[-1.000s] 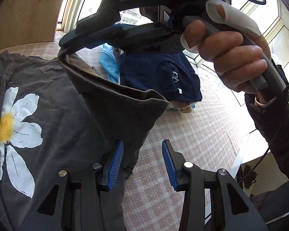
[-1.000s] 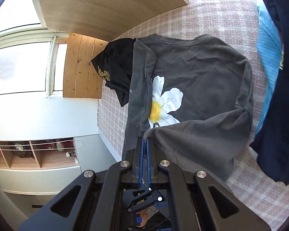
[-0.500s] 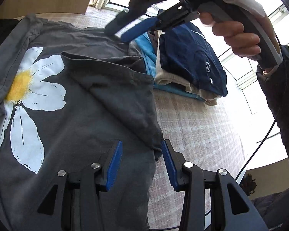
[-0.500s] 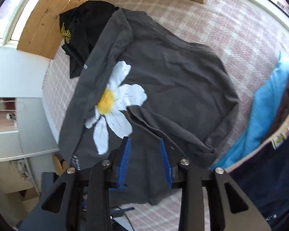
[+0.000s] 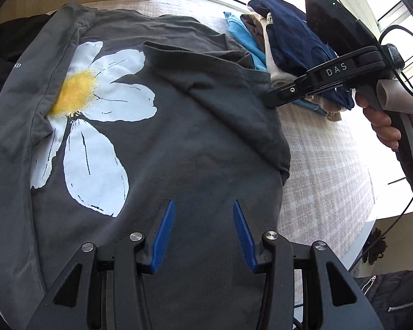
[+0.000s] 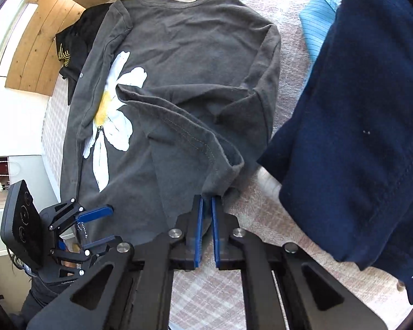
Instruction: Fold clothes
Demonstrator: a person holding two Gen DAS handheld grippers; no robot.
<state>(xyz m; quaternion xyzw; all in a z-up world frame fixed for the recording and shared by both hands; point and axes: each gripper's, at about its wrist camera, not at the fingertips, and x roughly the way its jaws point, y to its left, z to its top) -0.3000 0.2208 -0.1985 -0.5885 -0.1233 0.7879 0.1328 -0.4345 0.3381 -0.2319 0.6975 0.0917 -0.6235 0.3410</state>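
Observation:
A dark grey T-shirt (image 5: 195, 143) with a white and yellow daisy print (image 5: 96, 121) lies flat on the checked surface, its right sleeve folded inward over the body. My left gripper (image 5: 203, 206) is open and empty just above the shirt's lower body; it also shows in the right wrist view (image 6: 96, 224). My right gripper (image 6: 205, 200) is shut on the shirt's side edge (image 6: 220, 176) by the folded sleeve. It shows from the side in the left wrist view (image 5: 267, 100), at the shirt's right edge.
A stack of folded clothes, navy (image 5: 297, 41) on top with beige and light blue beneath, sits right of the shirt. A black garment (image 6: 77, 41) lies by the shirt's far left side. A checked pink-white cloth (image 5: 325, 165) covers the surface. A wooden panel (image 6: 35, 55) stands behind.
My right gripper laid the lifted sleeve down over the shirt, opened, then moved to the shirt's right edge and shut on it. My left gripper stayed open and moved over the shirt's body.

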